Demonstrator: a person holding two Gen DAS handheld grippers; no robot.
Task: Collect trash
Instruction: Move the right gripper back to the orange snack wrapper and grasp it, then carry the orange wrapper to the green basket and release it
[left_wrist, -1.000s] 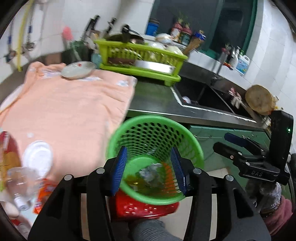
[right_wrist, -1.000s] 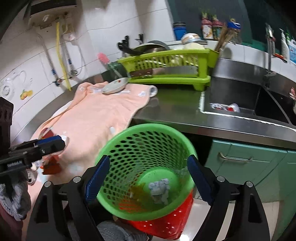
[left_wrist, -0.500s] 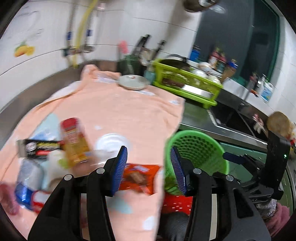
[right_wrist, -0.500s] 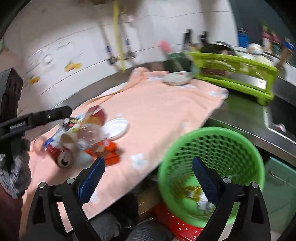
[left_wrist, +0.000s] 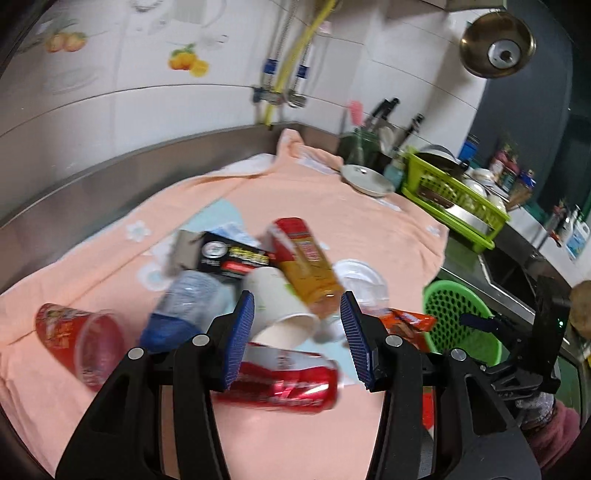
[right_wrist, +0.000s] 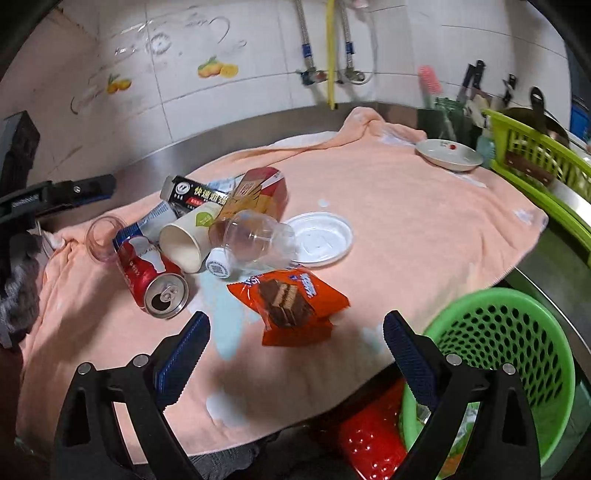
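Note:
A trash pile lies on the peach towel (left_wrist: 332, 206) (right_wrist: 406, 221): a red can (left_wrist: 280, 384) (right_wrist: 155, 277), a paper cup (left_wrist: 280, 306) (right_wrist: 188, 240), a yellow-red carton (left_wrist: 306, 266), a black box (right_wrist: 195, 194), a clear bottle (right_wrist: 251, 236), a white lid (right_wrist: 317, 240), a red-tinted cup (left_wrist: 77, 339). My left gripper (left_wrist: 297, 339) hovers open over the can and cup, touching neither. The right gripper (right_wrist: 295, 350) stands wide open and empty, just short of an orange wafer wrapper (right_wrist: 291, 302). A green basket (right_wrist: 495, 362) (left_wrist: 458, 317) sits right of the towel's edge.
A green dish rack (left_wrist: 454, 199) (right_wrist: 535, 155) and a small plate (right_wrist: 448, 157) stand at the towel's far right. A steel sink (left_wrist: 509, 273) lies beyond the basket. A red container (right_wrist: 369, 435) sits under the basket. A tiled wall with pipes backs the counter.
Both grippers have swung left, from over the green basket to over the trash pile on the towel. The right jaws stand wider than before. The left jaws look unchanged.

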